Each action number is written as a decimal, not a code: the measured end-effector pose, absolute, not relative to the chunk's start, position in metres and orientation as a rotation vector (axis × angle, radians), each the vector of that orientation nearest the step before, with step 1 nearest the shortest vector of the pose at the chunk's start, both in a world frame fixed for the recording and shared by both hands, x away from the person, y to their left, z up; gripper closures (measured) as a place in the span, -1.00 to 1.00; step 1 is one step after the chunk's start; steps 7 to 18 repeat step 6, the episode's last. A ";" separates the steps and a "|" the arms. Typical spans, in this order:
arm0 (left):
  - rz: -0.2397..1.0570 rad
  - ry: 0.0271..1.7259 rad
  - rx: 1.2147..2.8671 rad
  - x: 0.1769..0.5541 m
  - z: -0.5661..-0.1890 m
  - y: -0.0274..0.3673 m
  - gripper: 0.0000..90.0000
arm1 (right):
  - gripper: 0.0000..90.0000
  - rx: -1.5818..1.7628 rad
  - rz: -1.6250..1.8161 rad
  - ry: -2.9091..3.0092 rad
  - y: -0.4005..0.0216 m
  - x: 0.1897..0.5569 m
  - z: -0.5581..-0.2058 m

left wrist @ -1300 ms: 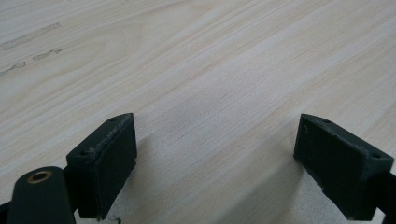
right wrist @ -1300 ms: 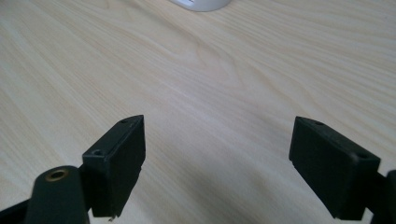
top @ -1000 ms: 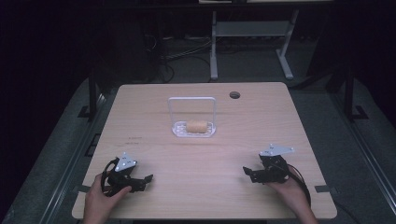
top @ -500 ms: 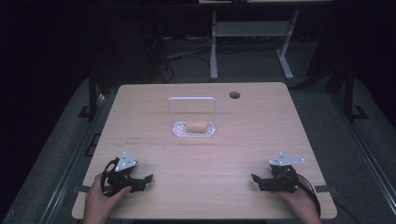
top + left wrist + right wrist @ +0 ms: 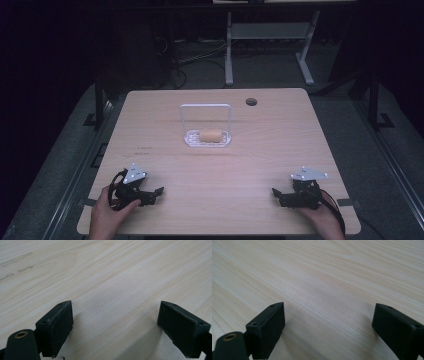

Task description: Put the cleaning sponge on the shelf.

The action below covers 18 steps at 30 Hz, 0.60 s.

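A small white tray (image 5: 190, 138) with an upright wire handle stands mid-table, and a tan bread roll (image 5: 210, 134) lies in it. My left gripper (image 5: 159, 192) rests near the front left edge of the table in a hand. Its jaws are open over bare wood in the left gripper view (image 5: 115, 315). My right gripper (image 5: 276, 194) sits low near the front right edge and points left. Its jaws have just been opening and stand wide with nothing between them in the right gripper view (image 5: 328, 315). Both grippers are far from the tray.
The light wooden table (image 5: 280, 145) has a dark round cable hole (image 5: 251, 102) at the back right. Faint marks (image 5: 145, 148) show on the wood left of the tray. A white metal frame (image 5: 270, 35) stands on the dark floor behind the table.
The right hand and its gripper have moved toward the front right edge and sunk closer to the tabletop. The left gripper, the tray and the roll have stayed put.
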<state>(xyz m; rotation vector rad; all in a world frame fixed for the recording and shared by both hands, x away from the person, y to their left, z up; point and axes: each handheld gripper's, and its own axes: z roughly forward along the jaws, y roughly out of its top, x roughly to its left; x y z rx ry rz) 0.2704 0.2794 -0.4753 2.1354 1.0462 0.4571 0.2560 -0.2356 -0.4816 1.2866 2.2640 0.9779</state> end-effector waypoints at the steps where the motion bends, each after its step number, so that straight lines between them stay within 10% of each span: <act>1: 0.458 1.046 2.135 0.270 -0.475 0.279 -0.72 | -0.76 1.288 0.977 2.265 -0.236 0.256 -0.482; 18: 0.457 1.047 2.135 0.270 -0.475 0.279 -0.72 | -0.76 1.288 0.978 2.265 -0.236 0.256 -0.482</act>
